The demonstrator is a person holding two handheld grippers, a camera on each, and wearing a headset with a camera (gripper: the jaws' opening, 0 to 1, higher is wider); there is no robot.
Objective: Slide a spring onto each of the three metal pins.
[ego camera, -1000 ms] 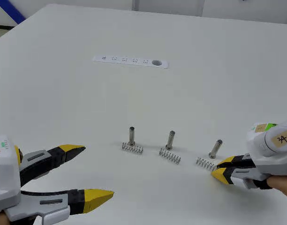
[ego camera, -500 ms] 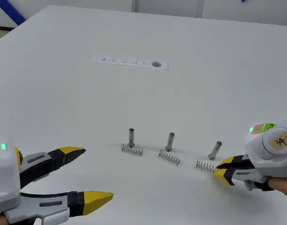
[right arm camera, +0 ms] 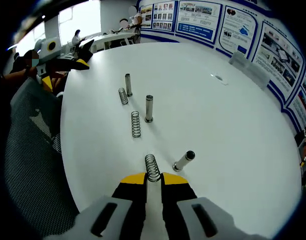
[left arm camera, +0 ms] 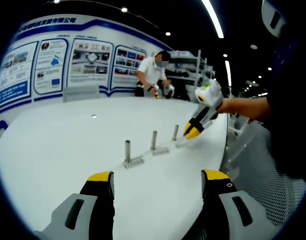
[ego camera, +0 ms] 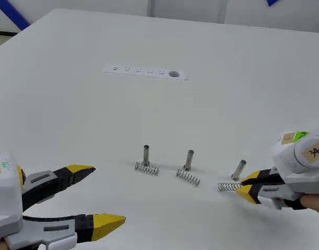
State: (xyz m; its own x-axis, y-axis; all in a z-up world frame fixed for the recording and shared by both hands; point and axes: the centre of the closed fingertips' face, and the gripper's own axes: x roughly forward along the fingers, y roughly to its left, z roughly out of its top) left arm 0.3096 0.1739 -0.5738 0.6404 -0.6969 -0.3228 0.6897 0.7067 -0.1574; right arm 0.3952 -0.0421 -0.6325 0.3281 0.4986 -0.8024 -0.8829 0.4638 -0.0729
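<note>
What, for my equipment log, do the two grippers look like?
The left gripper and right gripper both have black jaws with pointed yellow tips on grey-and-white housings. The right gripper's rounded white body bears a tan handwritten sticker and a green label.

white table [ego camera: 71, 78] | power strip [ego camera: 144, 71] | blue-trimmed poster wall [left arm camera: 68, 60] | ceiling strip lights [left arm camera: 212, 17]

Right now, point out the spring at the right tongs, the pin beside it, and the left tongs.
spring [right arm camera: 152, 167]: right gripper view, on its middle coils.
pin [right arm camera: 183, 161]: right gripper view, middle of its shaft.
left tongs [ego camera: 107, 194]: head view, midway between the open tips.
</note>
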